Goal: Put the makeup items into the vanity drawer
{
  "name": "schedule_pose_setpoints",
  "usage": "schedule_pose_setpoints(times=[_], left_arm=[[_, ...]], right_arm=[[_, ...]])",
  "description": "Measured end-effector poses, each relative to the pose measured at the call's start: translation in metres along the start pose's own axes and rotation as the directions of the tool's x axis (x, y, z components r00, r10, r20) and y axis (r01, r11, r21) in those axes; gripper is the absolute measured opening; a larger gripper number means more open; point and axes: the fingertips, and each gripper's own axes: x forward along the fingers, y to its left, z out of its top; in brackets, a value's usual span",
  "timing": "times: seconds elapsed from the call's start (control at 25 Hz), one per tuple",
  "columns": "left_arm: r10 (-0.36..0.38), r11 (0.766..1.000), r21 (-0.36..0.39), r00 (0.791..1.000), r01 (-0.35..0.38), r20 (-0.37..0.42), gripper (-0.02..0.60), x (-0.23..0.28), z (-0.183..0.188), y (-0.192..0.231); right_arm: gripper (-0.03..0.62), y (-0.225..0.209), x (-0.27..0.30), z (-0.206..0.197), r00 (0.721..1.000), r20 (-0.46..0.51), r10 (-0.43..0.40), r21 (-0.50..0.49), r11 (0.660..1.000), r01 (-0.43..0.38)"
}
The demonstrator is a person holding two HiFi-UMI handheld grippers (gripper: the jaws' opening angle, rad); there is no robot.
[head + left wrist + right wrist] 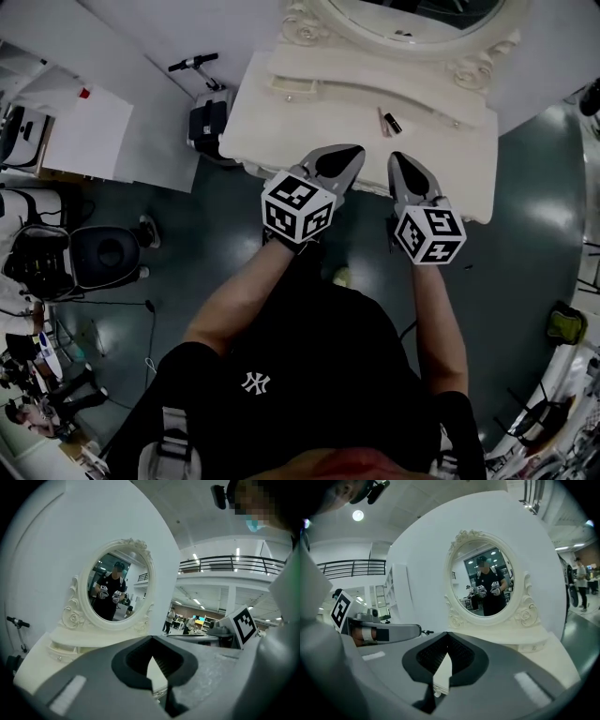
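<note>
The left claw (347, 156) and right claw (399, 161) hang over the front edge of the bench (281, 122), the side farthest from the mirror (469, 58). Each has its tips together, with nothing between them. The makeup items, a small dark tube (392, 122) and a thin stick just beside it, lie between the claws and the mirror's base. No drawer shows pulled out. A reach with unopened tips would likely knock the tube rolling toward the mirror's base.

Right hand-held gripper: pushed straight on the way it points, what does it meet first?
Likely the makeup items on the vanity top, which lie just ahead of the right hand-held gripper in the head view. If it rides above them, height being unclear, then the drawer tier behind.
</note>
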Motion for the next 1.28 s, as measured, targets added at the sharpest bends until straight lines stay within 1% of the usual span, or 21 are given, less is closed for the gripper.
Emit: schedule_pose_setpoints(times=[0.16,0.32,0.52,0.72,0.96,1.28], left_arm=[[-0.034,0.999,-0.001,0.999,0.034,-0.026,0.000,0.016,-0.004,0.031],[-0.079,0.997,-0.001,0.995,0.080,-0.064,0.000,0.032,-0.012,0.055],[-0.153,0.988,0.005,0.982,0.155,-0.107,0.000,0.044,-0.025,0.069],[-0.188,0.982,-0.022,0.970,0.187,-0.153,0.000,0.066,-0.046,0.085],[-0.177,0.984,-0.043,0.962,0.171,-0.207,0.000,0.098,-0.070,0.086],[-0.134,0.990,-0.066,0.960,0.121,-0.245,0.000,0.138,-0.089,0.109]], right_arm=[[0.025,-0.004,0.032,-0.009,0.998,-0.040,-0.045,-0.002,0.999,0.045],[0.041,-0.014,0.060,-0.019,0.991,-0.080,-0.105,-0.006,0.994,0.105],[0.048,-0.023,0.077,-0.039,0.971,-0.132,-0.200,-0.019,0.980,0.199],[0.060,-0.045,0.096,-0.063,0.948,-0.204,-0.243,-0.003,0.969,0.247],[0.067,-0.081,0.106,-0.089,0.926,-0.279,-0.256,-0.041,0.966,0.254],[0.074,-0.131,0.146,-0.129,0.881,-0.402,-0.249,-0.132,0.968,0.213]])
